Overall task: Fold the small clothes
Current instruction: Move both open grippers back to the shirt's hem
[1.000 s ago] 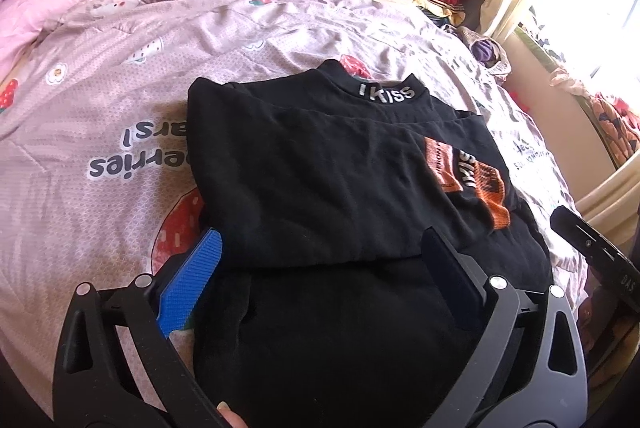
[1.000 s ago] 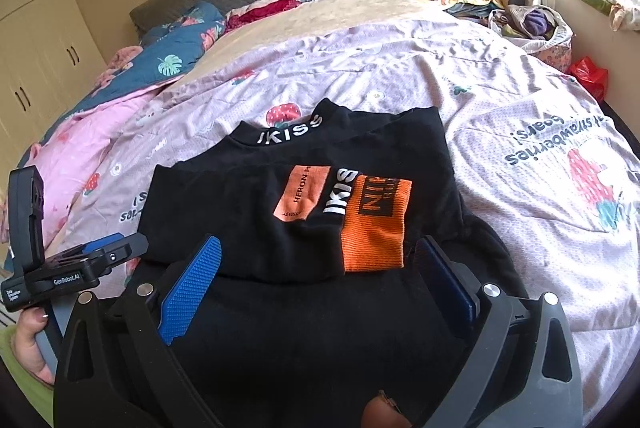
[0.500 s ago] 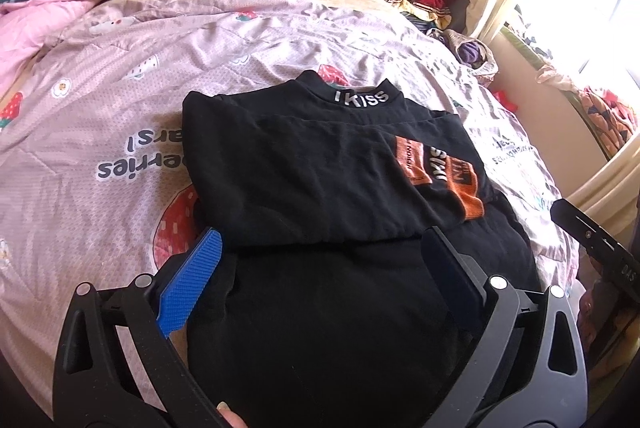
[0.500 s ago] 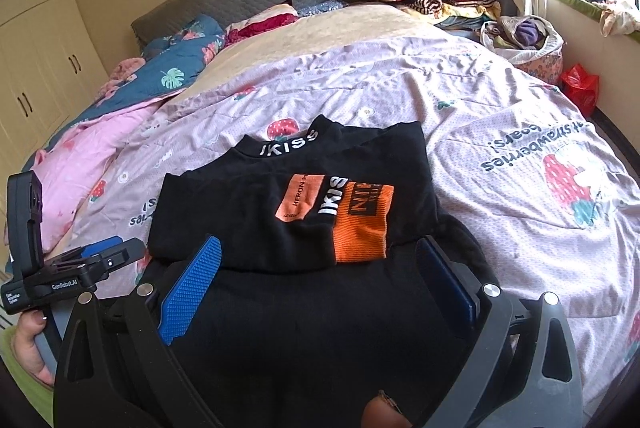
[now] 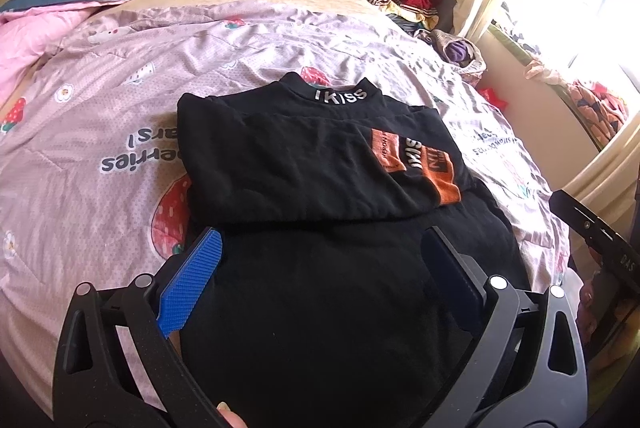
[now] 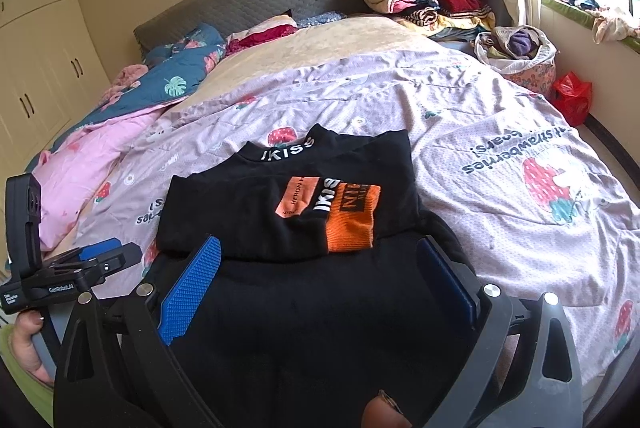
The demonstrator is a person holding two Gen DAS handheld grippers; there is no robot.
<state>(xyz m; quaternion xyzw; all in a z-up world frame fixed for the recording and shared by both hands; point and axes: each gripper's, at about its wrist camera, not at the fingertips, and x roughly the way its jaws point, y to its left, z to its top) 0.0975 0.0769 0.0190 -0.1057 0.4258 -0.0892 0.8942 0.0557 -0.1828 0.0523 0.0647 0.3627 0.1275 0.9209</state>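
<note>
1. Black top (image 5: 304, 163), collar lettered IKISS: lies at frame centre on the pink strawberry quilt (image 5: 100, 131), its upper half already doubled over with the sleeves tucked in.
2. Left gripper (image 5: 320, 268): I hold it spread wide, nothing between its fingers, over the lower hem.
3. Right gripper (image 6: 316, 276): likewise spread and unladen.
4. Key relation: the unfolded hem lies directly beneath both; the collar lies straight ahead, up-frame. I judge neither nearer.
</note>
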